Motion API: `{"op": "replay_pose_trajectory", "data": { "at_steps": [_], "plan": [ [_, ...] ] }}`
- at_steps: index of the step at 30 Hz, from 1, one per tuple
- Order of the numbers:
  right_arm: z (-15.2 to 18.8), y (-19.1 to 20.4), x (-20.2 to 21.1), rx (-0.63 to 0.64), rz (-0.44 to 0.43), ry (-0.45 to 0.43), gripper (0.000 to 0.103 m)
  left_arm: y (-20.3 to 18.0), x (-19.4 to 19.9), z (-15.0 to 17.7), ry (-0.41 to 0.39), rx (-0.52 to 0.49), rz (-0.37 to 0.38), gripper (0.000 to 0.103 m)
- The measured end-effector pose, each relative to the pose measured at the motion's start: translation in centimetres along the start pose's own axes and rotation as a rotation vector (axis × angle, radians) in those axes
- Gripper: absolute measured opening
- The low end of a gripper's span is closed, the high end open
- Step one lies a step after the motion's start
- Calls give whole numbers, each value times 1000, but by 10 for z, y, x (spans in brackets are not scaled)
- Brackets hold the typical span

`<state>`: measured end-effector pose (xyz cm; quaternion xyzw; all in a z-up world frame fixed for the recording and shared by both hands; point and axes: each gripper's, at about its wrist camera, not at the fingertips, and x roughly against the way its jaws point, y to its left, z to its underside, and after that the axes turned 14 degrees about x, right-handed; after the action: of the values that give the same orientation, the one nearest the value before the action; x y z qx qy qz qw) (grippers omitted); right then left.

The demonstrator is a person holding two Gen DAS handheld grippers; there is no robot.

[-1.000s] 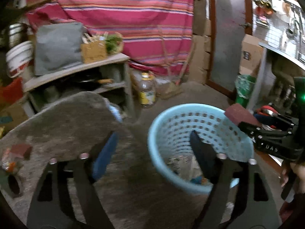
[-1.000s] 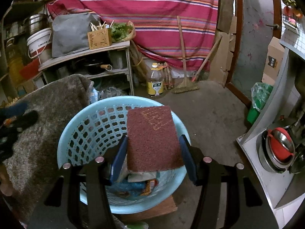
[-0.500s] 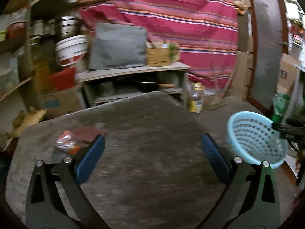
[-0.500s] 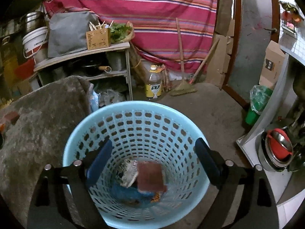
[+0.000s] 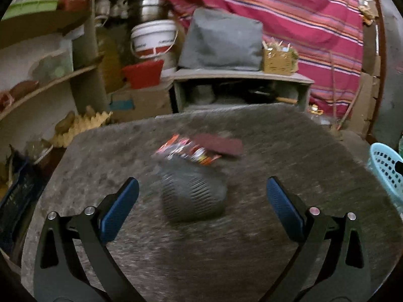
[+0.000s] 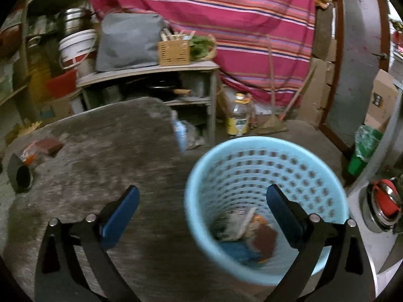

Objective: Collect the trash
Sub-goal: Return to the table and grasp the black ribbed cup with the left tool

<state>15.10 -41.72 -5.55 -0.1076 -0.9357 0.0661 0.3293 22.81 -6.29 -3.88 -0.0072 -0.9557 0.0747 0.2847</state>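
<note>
On grey table (image 5: 252, 226): wrapper (image 5: 186, 149), dark cup (image 5: 192, 196); left tool (image 5: 201, 201) released, right tool (image 6: 201, 206) opening, empty

On the grey fuzzy-covered desk (image 5: 289, 151), a crumpled orange snack wrapper (image 5: 186, 149) lies touching a flat maroon scouring pad (image 5: 219, 144), behind a dark ribbed cup (image 5: 192, 196) on its side. The pale blue perforated plastic basket (image 6: 267, 161) stands right of the desk, trash inside.

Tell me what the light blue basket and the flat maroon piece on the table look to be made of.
Basket: moulded plastic by its look, smooth and matte, with regular punched holes. Maroon piece: probably an abrasive scouring pad or sponge, dull and flat; blur leaves it uncertain.
</note>
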Motion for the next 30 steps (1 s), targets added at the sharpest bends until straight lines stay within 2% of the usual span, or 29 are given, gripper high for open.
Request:
{"op": "replay_pose_trajectory", "data": {
  "at_steps": [6,11,13,15,16,21,24,30],
  "plan": [
    [-10,46,-11,58,-37,16,99,17,-30,4,55,2,-13,98],
    [-20,62,-18,79,-51,17,99,22,-54,3,123,-3,5,97],
    [-25,69,-21,94,-52,18,99,22,-60,3,152,2,40,92],
    [-30,74,-24,96,-60,18,99,22,-65,5,184,4,77,73],
    [-33,77,-26,96,-68,17,99,24,-67,6,197,7,87,73],
    [-48,101,-31,114,-87,5,99,34,-56,2,205,21,88,73],
    [-56,120,-33,144,-100,-2,99,59,-36,-10,167,50,82,73],
    [-74,170,-48,228,-130,4,99,112,-29,-32,76,38,-33,73]
  ]
}}
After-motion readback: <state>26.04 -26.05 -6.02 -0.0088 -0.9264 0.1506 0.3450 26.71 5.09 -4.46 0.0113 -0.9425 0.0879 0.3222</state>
